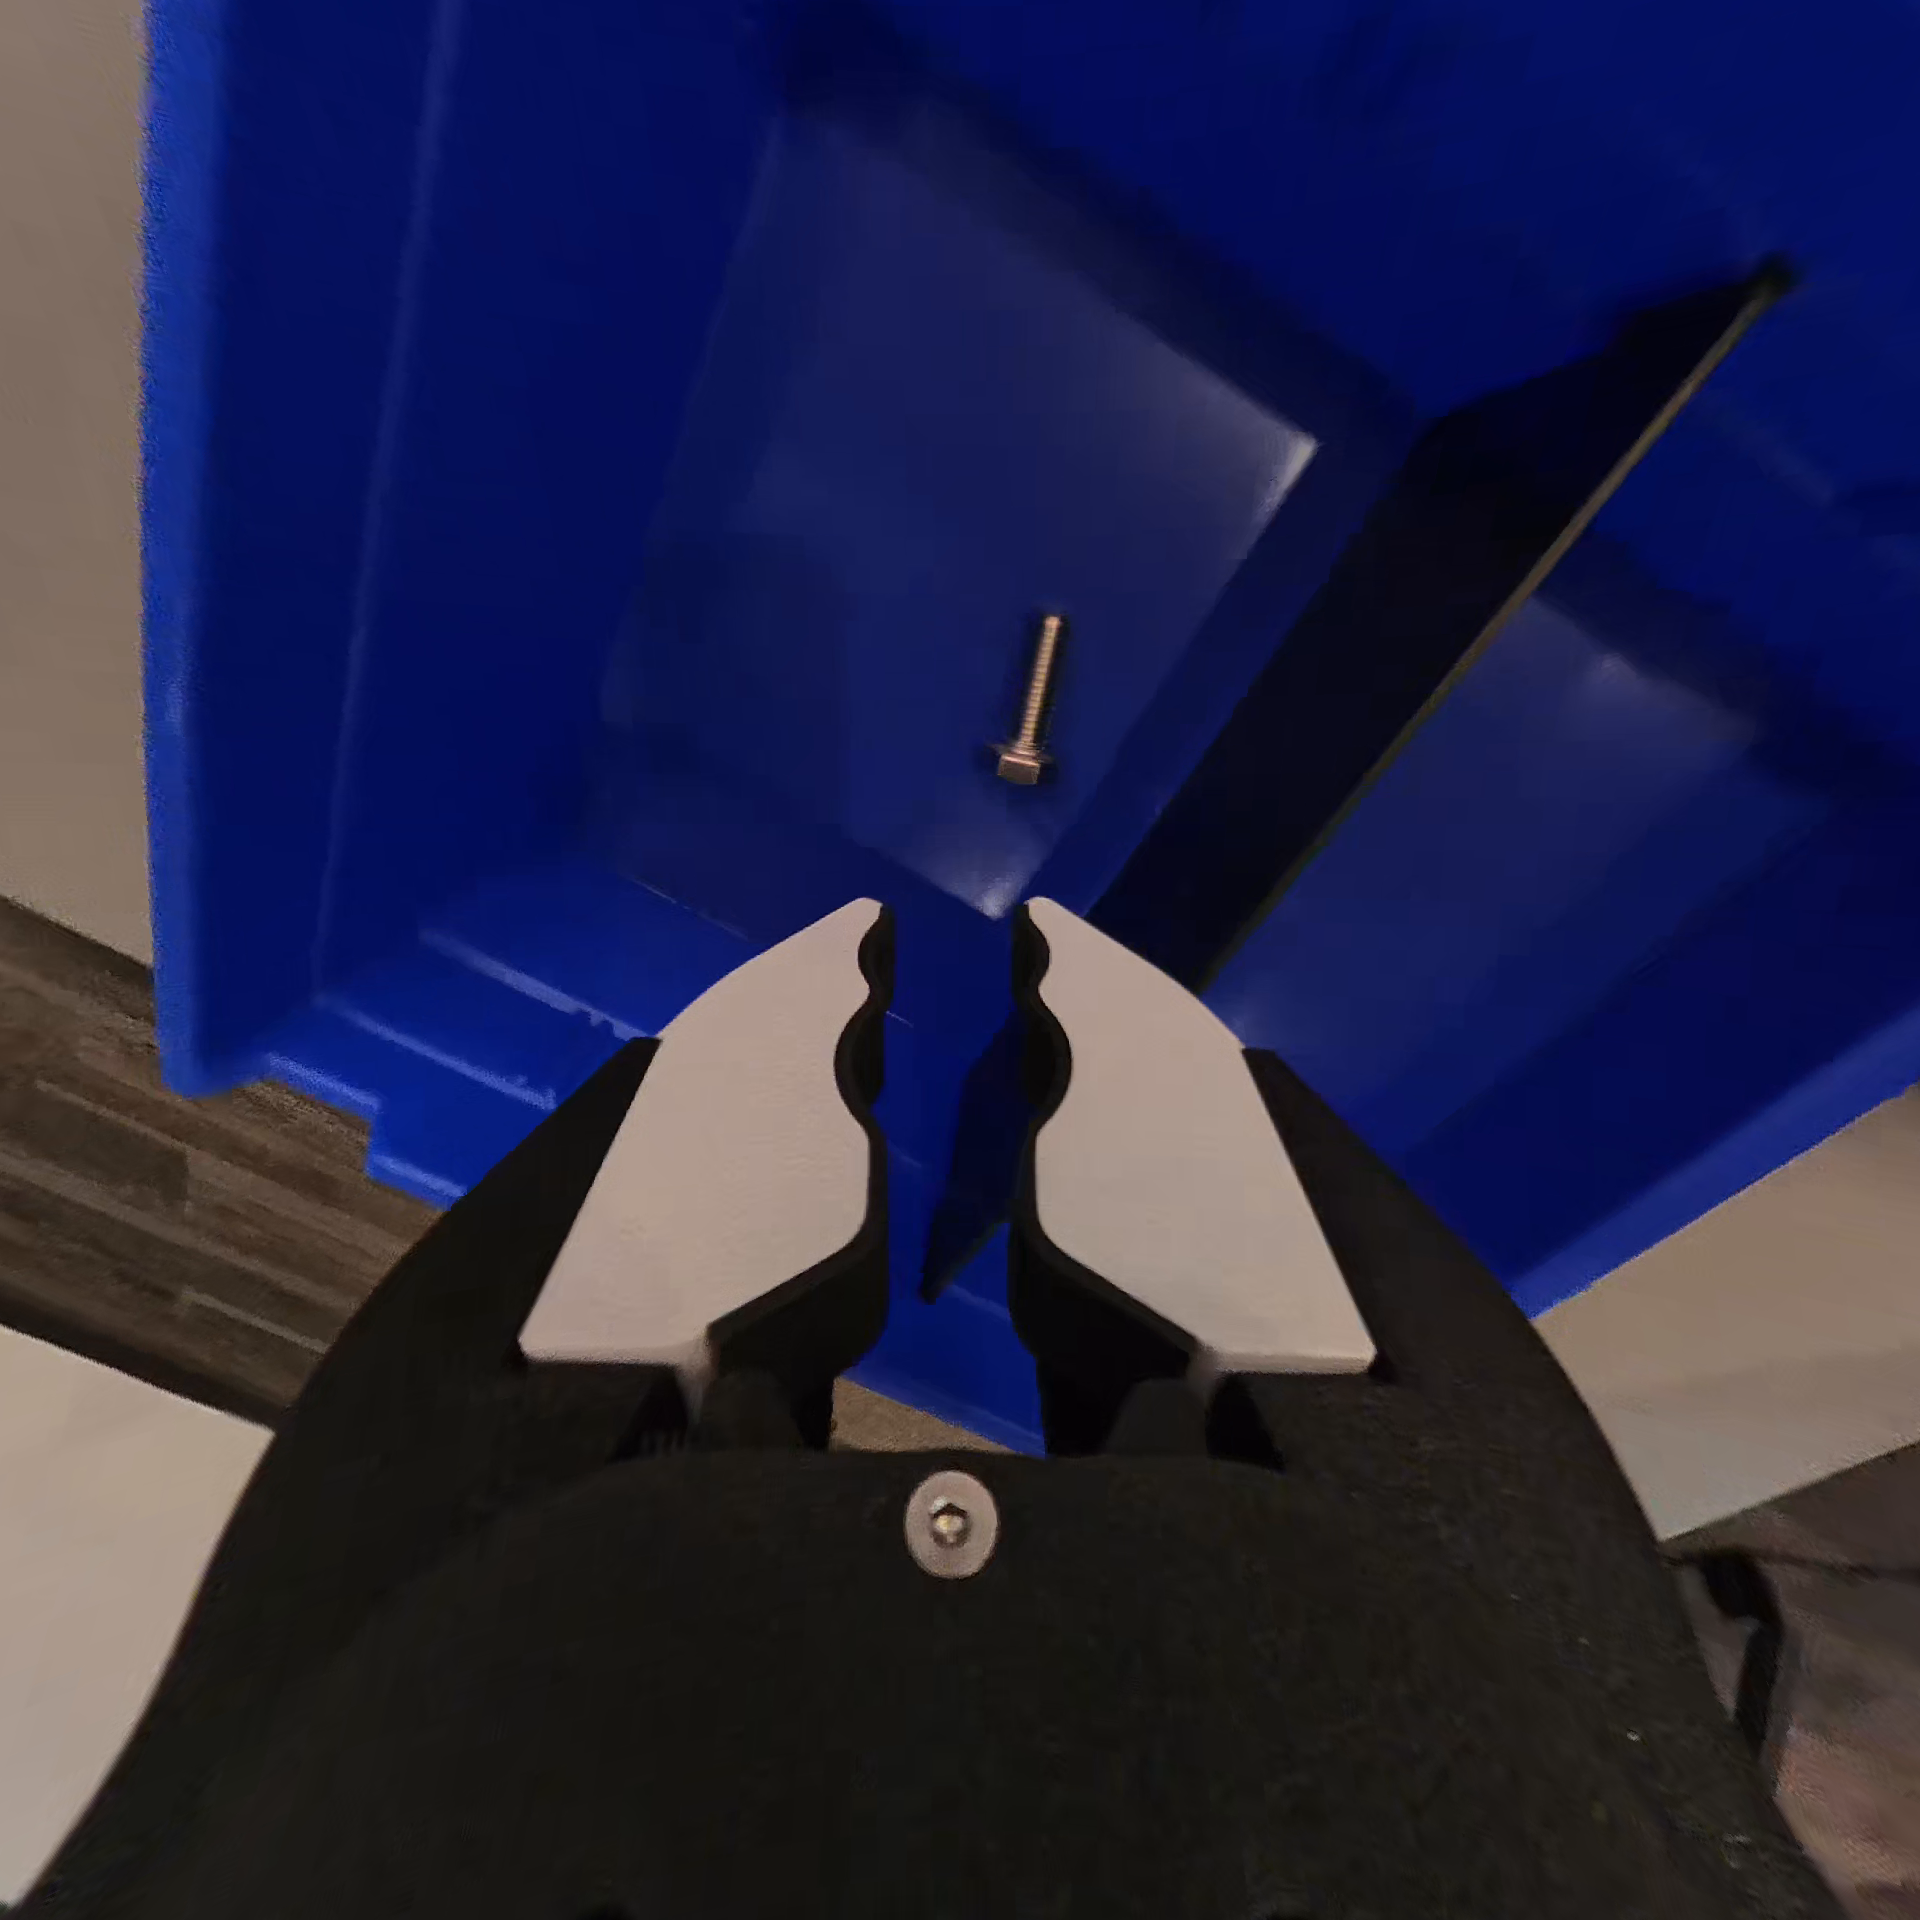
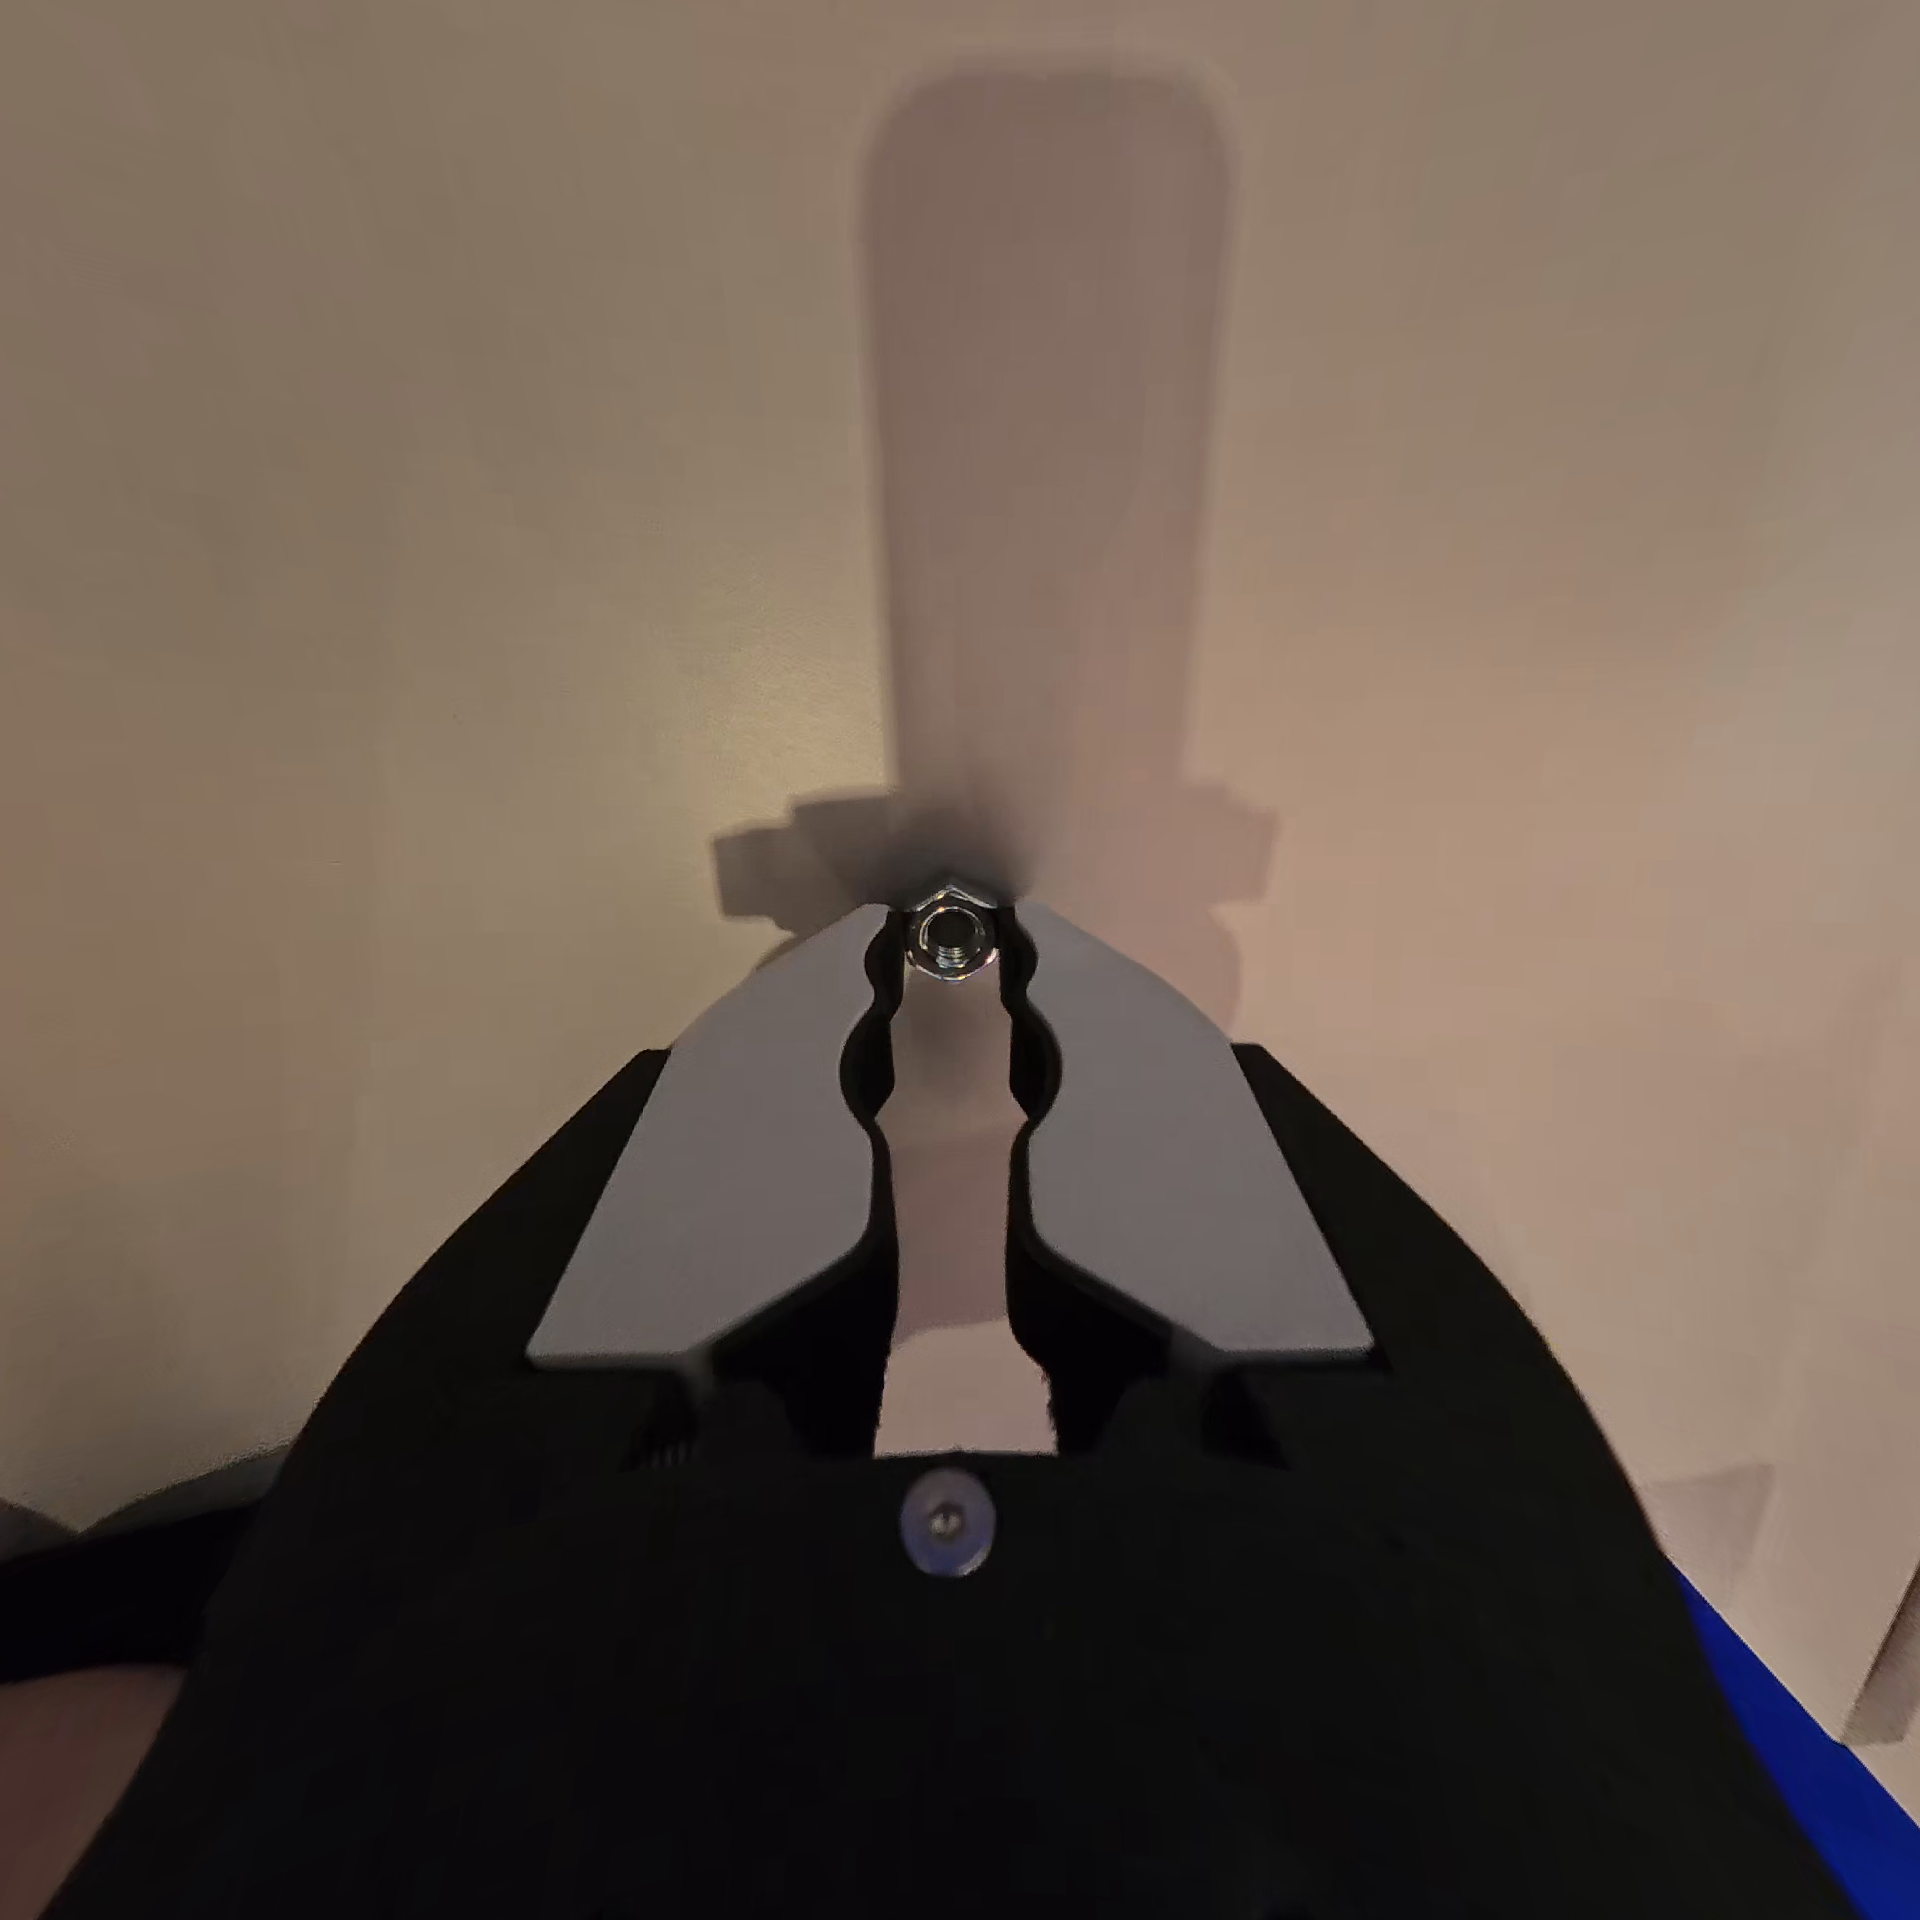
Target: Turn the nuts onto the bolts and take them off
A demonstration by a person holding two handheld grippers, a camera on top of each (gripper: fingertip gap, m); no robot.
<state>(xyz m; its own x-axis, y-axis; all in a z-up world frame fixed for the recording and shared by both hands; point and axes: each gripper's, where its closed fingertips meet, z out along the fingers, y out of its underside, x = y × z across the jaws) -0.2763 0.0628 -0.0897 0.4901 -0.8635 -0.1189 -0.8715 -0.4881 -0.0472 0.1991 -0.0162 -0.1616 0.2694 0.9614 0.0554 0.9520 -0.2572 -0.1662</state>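
A silver bolt [image 1: 1031, 698] lies alone on the floor of the left compartment of a blue bin [image 1: 436, 582], head toward me. My left gripper [image 1: 954, 916] hangs above the bin's near edge, short of the bolt, its jaws a small gap apart and empty. In the right wrist view my right gripper [image 2: 948, 923] is shut on a silver hex nut [image 2: 948, 940], pinched at the fingertips with its hole facing the camera, close over a pale tabletop [image 2: 416, 520].
A dark divider [image 1: 1455, 644] splits the blue bin into two compartments. Wood-look floor [image 1: 125, 1164] shows at the left past the white table. A blue corner of the bin [image 2: 1808, 1766] shows at the lower right of the right wrist view. One gripper's finger ends stand about 50 cm off the other's.
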